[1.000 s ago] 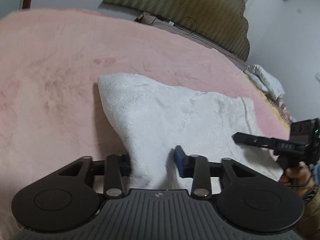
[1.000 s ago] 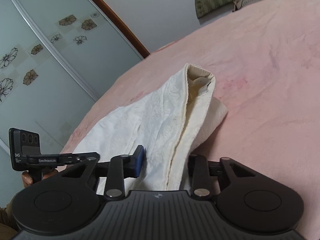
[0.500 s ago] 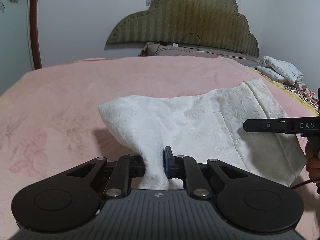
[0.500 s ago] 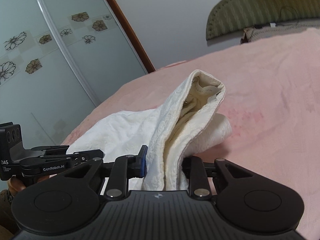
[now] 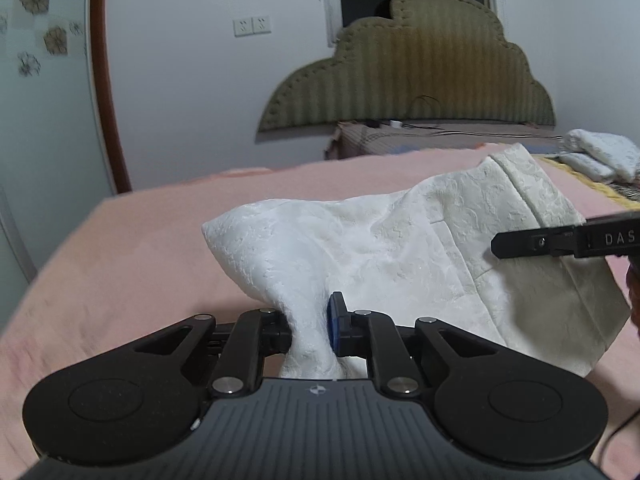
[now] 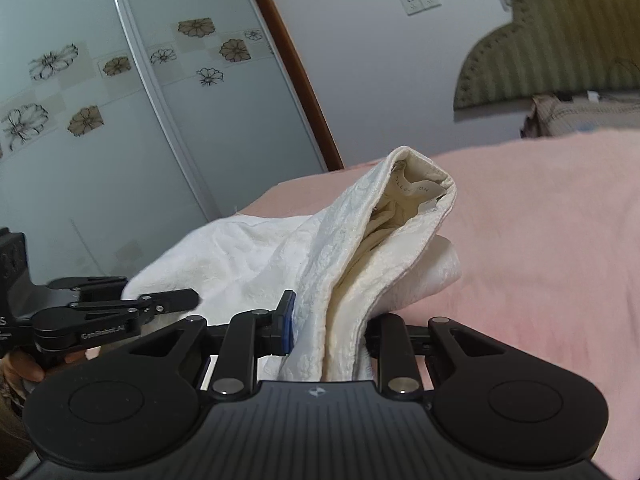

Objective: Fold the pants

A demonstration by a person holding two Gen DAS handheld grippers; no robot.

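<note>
White textured pants point(image 5: 400, 248) hang stretched between my two grippers, raised off the pink bed point(image 5: 120, 264). My left gripper point(image 5: 310, 330) is shut on a bunched edge of the pants. My right gripper point(image 6: 330, 332) is shut on the waistband end of the pants point(image 6: 352, 264), whose open top with a label points away. The right gripper also shows at the right edge of the left wrist view point(image 5: 560, 242); the left gripper shows at the left of the right wrist view point(image 6: 120, 312).
The pink blanket point(image 6: 540, 240) covers the bed. A green padded headboard point(image 5: 412, 72) stands at the far wall. Folded white cloth point(image 5: 600, 152) lies at the far right. A flowered sliding wardrobe door point(image 6: 120, 100) is to the left.
Both grippers have closed on the pants and lifted them off the bed; the views have tilted up toward the far wall and the cloth now hangs between them.
</note>
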